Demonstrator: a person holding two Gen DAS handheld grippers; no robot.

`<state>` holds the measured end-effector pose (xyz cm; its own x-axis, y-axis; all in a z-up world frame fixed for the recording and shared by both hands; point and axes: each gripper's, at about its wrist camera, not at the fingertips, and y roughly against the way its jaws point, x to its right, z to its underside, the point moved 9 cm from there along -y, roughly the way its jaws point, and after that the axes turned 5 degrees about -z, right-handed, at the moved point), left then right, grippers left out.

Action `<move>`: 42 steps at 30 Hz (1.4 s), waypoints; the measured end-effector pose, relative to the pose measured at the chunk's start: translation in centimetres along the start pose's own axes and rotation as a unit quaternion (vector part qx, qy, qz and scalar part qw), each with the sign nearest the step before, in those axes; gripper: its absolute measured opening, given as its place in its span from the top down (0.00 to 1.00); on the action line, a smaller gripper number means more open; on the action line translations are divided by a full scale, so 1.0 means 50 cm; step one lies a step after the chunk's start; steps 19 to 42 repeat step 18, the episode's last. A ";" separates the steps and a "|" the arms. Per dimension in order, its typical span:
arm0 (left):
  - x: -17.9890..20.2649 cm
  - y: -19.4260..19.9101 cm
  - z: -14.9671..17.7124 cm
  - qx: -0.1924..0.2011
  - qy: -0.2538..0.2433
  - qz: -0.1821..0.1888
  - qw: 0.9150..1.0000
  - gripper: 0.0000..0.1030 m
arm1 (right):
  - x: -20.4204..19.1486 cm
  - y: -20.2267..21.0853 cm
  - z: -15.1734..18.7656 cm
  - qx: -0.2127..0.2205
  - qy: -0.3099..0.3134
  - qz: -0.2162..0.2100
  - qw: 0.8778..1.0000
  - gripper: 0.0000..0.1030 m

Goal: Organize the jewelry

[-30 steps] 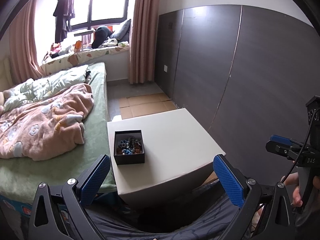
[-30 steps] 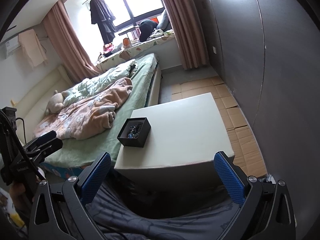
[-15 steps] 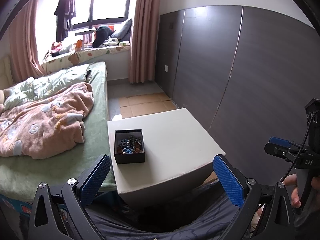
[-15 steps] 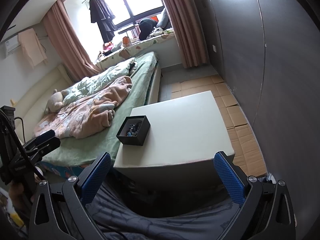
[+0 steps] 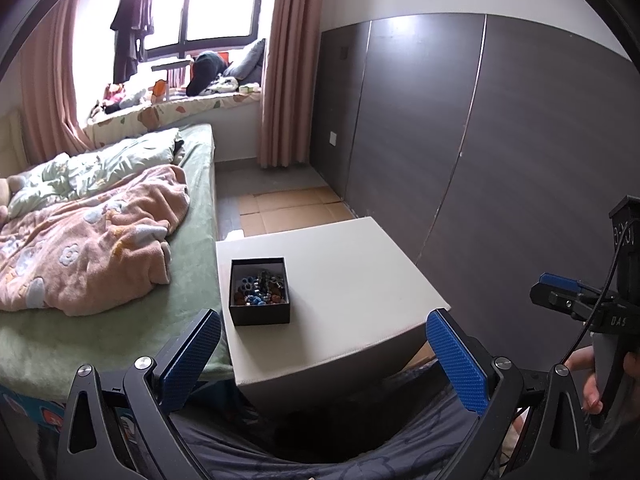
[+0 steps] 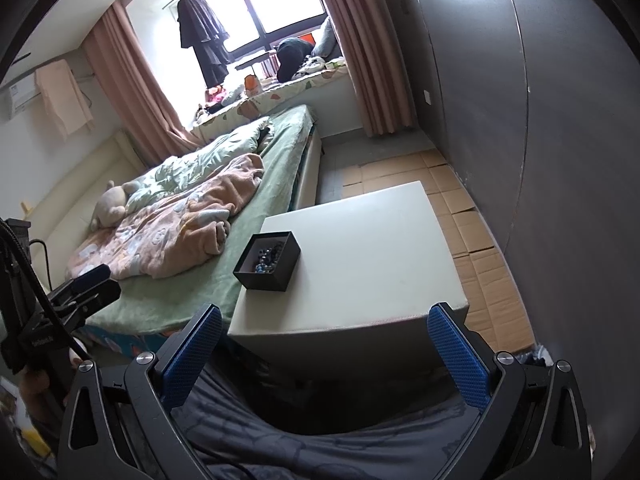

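Observation:
A small black open box [image 5: 259, 295] holds a heap of mixed beads and jewelry [image 5: 261, 284]. It stands near the left edge of a white low table [image 5: 352, 280]. The box also shows in the right wrist view [image 6: 267, 261] on the table [image 6: 372, 248]. My left gripper [image 5: 324, 356] is open and empty, held back from the table's near edge. My right gripper [image 6: 326, 356] is open and empty, also short of the table. Each gripper shows at the edge of the other's view.
A bed [image 5: 100, 240] with a pink blanket lies left of the table, touching its side. A dark panelled wall [image 5: 480, 140] runs on the right. Flattened cardboard [image 6: 472, 216] covers the floor beyond and right of the table. Dark fabric [image 6: 320, 432] lies below the grippers.
Both views have shifted very slightly. The box and table stay where they were, and both grippers remain open.

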<state>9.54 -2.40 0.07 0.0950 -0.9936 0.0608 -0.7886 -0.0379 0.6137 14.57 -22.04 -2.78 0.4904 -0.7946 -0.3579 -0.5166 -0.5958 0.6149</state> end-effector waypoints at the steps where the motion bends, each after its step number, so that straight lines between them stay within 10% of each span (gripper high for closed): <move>1: -0.001 0.001 0.000 0.001 0.002 0.002 1.000 0.00 | -0.001 0.001 0.000 0.000 0.001 0.000 1.000 0.00; 42: 0.005 -0.008 0.008 0.004 -0.012 0.002 1.000 0.00 | -0.001 -0.018 0.011 -0.008 -0.004 0.006 1.000 0.00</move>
